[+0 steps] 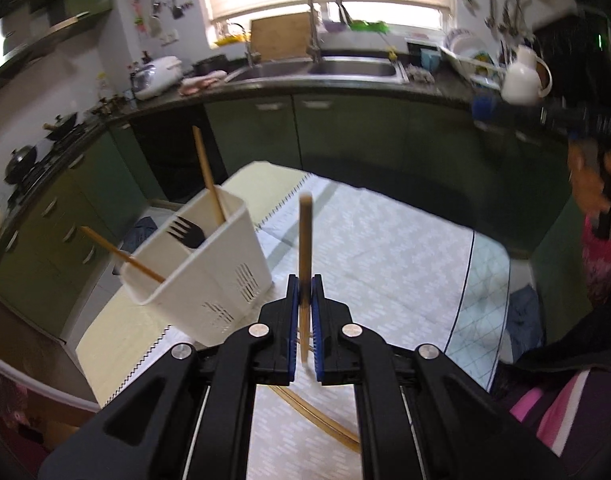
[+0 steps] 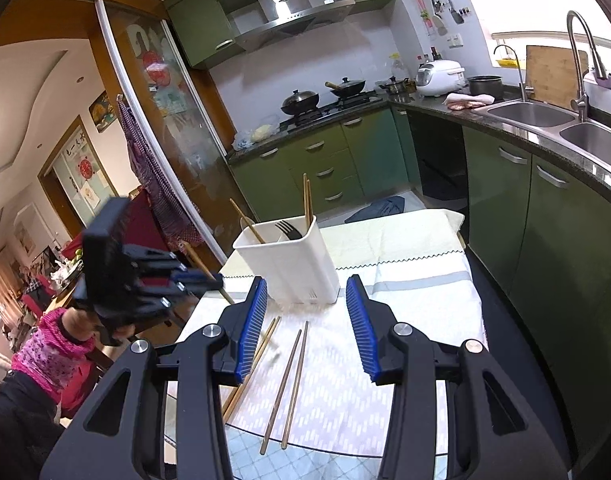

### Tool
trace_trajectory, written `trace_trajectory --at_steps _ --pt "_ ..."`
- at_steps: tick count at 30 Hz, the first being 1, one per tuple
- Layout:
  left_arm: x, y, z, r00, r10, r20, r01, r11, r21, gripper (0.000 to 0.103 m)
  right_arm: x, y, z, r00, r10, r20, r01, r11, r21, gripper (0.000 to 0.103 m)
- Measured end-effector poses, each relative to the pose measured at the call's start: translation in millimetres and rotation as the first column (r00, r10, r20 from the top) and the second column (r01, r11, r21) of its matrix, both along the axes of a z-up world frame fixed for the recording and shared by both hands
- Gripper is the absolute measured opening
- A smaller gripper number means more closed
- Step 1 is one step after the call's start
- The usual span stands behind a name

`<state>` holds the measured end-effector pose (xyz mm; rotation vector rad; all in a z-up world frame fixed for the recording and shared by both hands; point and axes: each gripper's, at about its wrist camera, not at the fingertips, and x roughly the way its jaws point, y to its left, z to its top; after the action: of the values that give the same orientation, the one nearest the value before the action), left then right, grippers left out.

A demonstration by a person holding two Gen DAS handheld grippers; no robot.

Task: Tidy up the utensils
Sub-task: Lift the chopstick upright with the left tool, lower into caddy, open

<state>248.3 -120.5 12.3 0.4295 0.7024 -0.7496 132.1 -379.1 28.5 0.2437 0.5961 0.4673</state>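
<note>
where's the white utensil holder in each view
Left wrist view: the white utensil holder stands left of centre on the table, left of the left gripper, which is shut on a chopstick.
Right wrist view: it stands at centre, beyond and between the open fingers of the right gripper.
Shared landmark: the black fork sticking up inside the holder; the sink also shows in both.
</note>
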Motion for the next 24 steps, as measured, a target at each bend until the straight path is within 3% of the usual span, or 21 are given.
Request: trace_trajectory --at_steps 7,15,19,24 --pt "9 22 65 0.992 0.115 0.050 -0.109 0.988 -0.111 0.006 2 -4 -8 1.000 0.008 -0.012 -0.007 1.000 0.018 0.042" --pt "40 46 129 0.970 0.230 0.076 -0.203 0.944 -0.261 0.006 4 -12 -15 1.000 -0.001 -0.028 0.002 1.000 0.028 0.042" --pt "57 53 142 0.954 0.283 0.099 -0.245 0.926 -0.286 0.006 5 -16 -18 0.999 -0.010 -0.034 0.011 0.999 0.035 0.042" --pt "78 54 132 0.936 0.333 0.112 -0.289 0.911 -0.293 0.006 6 -19 -23 0.999 -0.014 -0.044 0.015 0.999 0.038 0.042"
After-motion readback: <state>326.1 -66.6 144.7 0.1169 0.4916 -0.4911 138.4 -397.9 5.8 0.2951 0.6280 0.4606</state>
